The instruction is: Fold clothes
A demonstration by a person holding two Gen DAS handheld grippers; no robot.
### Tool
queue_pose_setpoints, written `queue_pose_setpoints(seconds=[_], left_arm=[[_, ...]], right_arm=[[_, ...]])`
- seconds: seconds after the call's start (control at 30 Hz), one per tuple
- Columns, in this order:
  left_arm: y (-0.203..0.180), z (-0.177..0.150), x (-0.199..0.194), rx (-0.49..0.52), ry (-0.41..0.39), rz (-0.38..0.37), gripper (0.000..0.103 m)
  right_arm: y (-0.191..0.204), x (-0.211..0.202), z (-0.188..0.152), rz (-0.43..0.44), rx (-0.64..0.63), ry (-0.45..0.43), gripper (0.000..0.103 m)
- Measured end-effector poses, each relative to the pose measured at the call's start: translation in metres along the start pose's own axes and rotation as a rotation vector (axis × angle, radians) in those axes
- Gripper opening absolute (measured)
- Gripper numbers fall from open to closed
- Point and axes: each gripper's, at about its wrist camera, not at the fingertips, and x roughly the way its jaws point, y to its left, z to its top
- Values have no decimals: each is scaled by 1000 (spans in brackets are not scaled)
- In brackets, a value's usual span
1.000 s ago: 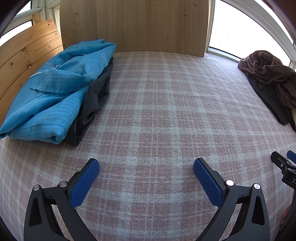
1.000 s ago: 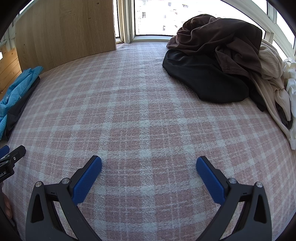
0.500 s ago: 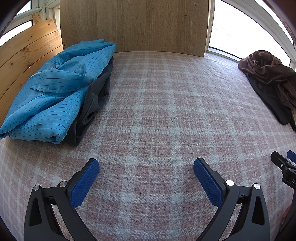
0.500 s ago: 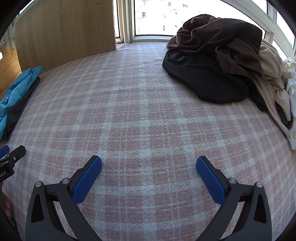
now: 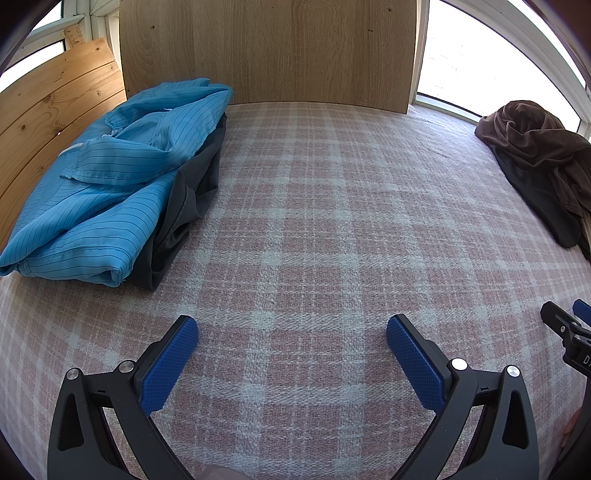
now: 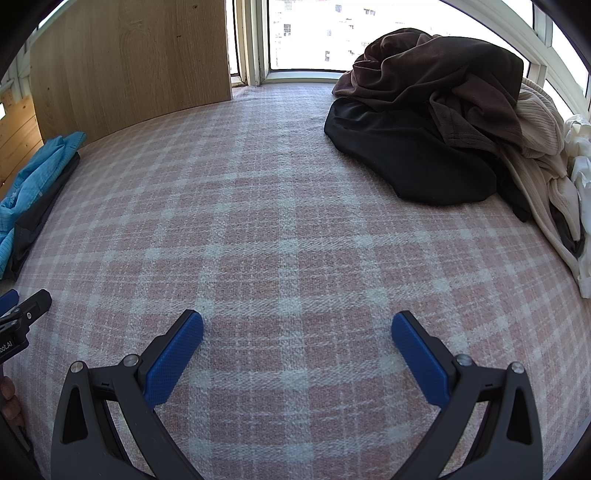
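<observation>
On the bed: a pink plaid cover point(image 5: 314, 221) lies bare between two lots of clothes, with a wood panel point(image 5: 269, 48) and a window point(image 6: 306, 33) behind.
Left gripper point(image 5: 291, 334): released, fingers spread wide over the bare cover, gripping nothing.
Right gripper point(image 6: 297, 328): also spread wide and empty, low over the cover; its tip shows at the right edge of the left view.
Folded stack: a blue shirt point(image 5: 107, 184) lies on a dark grey garment point(image 5: 192, 199), far left against the wood slats point(image 5: 48, 122).
Unfolded pile point(image 6: 443, 122): far right by the window, a brown top point(image 6: 439, 74) over a black garment point(image 6: 402, 162), with beige knit point(image 6: 535, 125) and white cloth point(image 6: 580, 155) behind.
Step, as judged: between garments; the next piece is probably to come from the pile.
Risk, tangle: the pieces overlap, so a pinch on the brown top may drag the black one or the knit along.
Risk, grip: a shallow pinch on loose folds could slip as the piece lifts.
Risk, stack: spreading a garment wide on the cover could brush the blue shirt and undo its fold.
Risk, edge: the white cloth sits at the far rim, and a hard tug might send it over.
</observation>
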Motion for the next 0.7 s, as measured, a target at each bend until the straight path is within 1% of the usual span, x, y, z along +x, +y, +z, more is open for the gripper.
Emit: queue_pose_setpoints(seconds=[0.7], left_arm=[[0,0,0,-2,1,0,103]], right_arm=[[-1,0,1,0,1,1,103]])
